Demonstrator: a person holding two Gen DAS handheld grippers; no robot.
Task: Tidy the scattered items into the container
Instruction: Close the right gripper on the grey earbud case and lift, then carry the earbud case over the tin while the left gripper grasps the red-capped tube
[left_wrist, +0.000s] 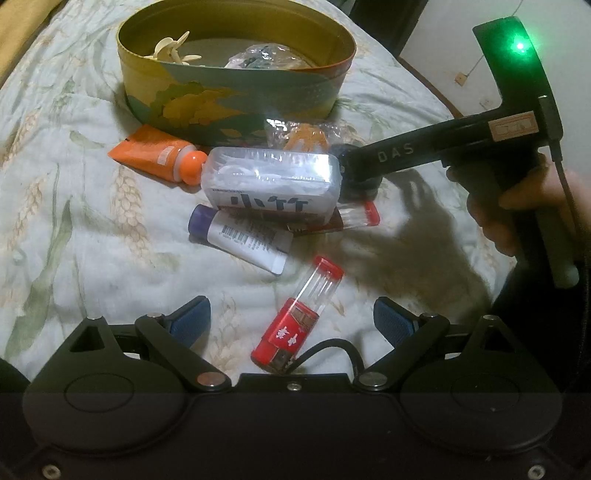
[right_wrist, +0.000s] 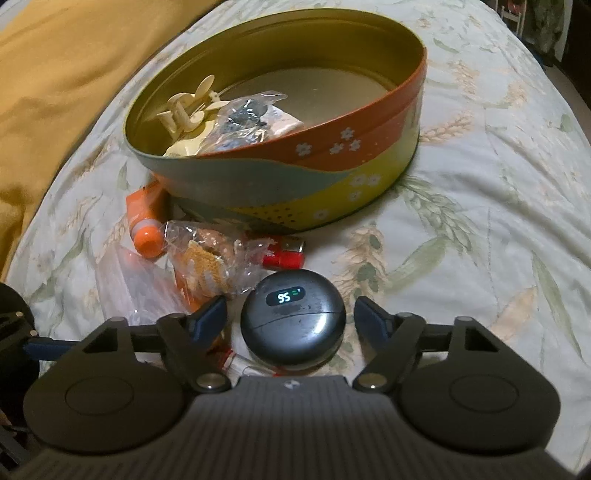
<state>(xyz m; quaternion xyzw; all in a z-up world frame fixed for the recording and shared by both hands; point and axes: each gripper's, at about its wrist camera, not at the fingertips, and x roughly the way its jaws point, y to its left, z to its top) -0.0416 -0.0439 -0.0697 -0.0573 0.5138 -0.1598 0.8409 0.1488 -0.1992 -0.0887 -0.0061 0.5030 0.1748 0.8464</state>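
Note:
An oval tin (right_wrist: 295, 184), also seen in the left wrist view (left_wrist: 258, 96), sits on the quilt and holds a cream plastic piece and a small clear bag. My right gripper (right_wrist: 290, 312) stands open around a dark round earbud case (right_wrist: 293, 325). A narrow gap shows at each pad. My left gripper (left_wrist: 291, 317) is open over a red and clear vial (left_wrist: 295, 321), not touching it. Scattered before the tin lie an orange tube (left_wrist: 159, 155), a clear floss-pick box (left_wrist: 269, 181), a white purple-capped tube (left_wrist: 240, 236) and a bagged orange knit piece (right_wrist: 207, 262).
A person's hand (left_wrist: 517, 218) holds the right tool's handle at the right of the left wrist view. A second red-capped vial (left_wrist: 360, 216) lies beside the box, and a small red item (right_wrist: 284, 254) beyond the case. A mustard blanket (right_wrist: 55, 92) borders the floral quilt (right_wrist: 480, 221).

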